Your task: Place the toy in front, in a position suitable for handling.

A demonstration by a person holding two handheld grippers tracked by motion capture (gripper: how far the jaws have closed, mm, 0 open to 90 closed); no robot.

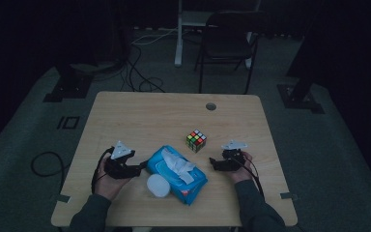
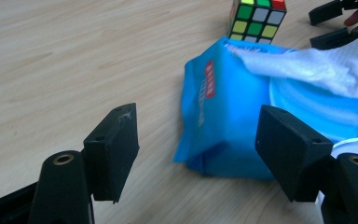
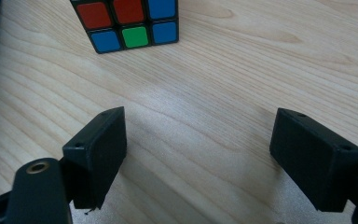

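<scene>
- High view: the blue wipes pack [image 1: 178,174] lies near the front edge of the table [image 1: 140,111], a white wipe [image 1: 179,164] pulled up from its top and its round lid [image 1: 158,185] open; left gripper [image 1: 136,170] just beside it, right gripper [image 1: 213,163] near, Rubik's cube [image 1: 196,140] behind

- Left gripper view: jaws apart, the pack's end [image 2: 216,112] between them; soft, crinkly, probably slippery film, so squeezing the bulging end seems best

- Right gripper view: jaws apart over bare wood, cube [image 3: 127,22] ahead
</scene>
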